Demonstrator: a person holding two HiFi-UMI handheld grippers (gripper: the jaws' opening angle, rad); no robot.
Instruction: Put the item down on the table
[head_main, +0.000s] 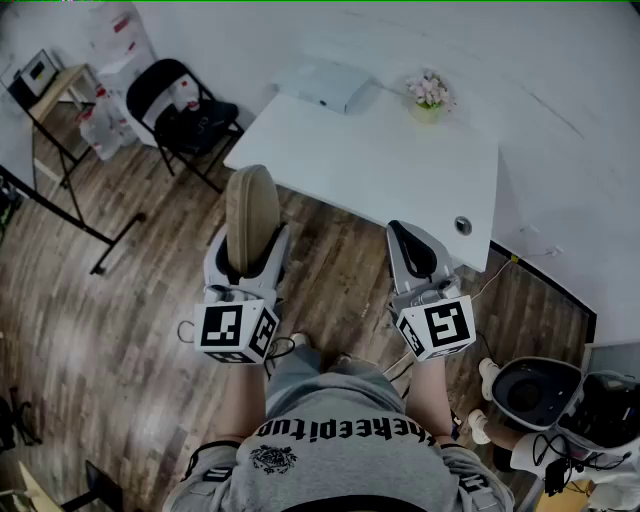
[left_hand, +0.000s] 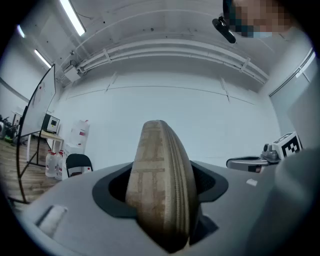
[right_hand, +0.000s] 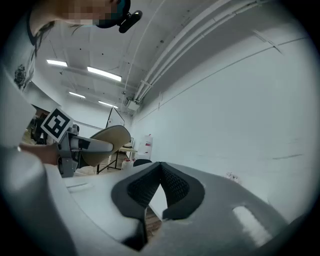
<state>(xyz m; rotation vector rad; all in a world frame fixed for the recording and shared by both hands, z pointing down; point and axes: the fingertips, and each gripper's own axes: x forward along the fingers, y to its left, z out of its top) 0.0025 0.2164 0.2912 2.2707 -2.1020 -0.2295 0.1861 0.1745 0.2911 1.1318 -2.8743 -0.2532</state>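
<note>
**Item in left grip, short of the table**

Left gripper (head_main: 250, 262): jaws wide apart and clamped on the item (left_hand: 160, 185), a tan oval disc with a ribbed edge. It stands on edge between the pads, with the narrow rim facing the left gripper view. Probably gripped across its flat faces because that is the only span the jaws can pinch. The edge-up pose follows from that.

Right gripper (right_hand: 160, 175): jaws together at the tips with nothing between them. It is held level beside the left gripper, apparently just parked out of the way. This looks like a one-hand job.

Item location: in the air, in the left jaws, over the wood floor. In the head view its far end is near the near edge of the white table (head_main: 400, 170) but not over it or on it. My read is that the placing is not done yet. It needs to carry forward over the top, then lower and release. Released on edge, it will likely tip flat.

Counts:
- grippers: 2, with 1 marker cube each
- item: 1
- table: 1
- on the table: 1 white box (head_main: 320, 85) and 1 small flower pot (head_main: 430, 95), both at the far side, which leaves the near half for the drop
- black chair (head_main: 185, 105): 1, off to the left
</note>
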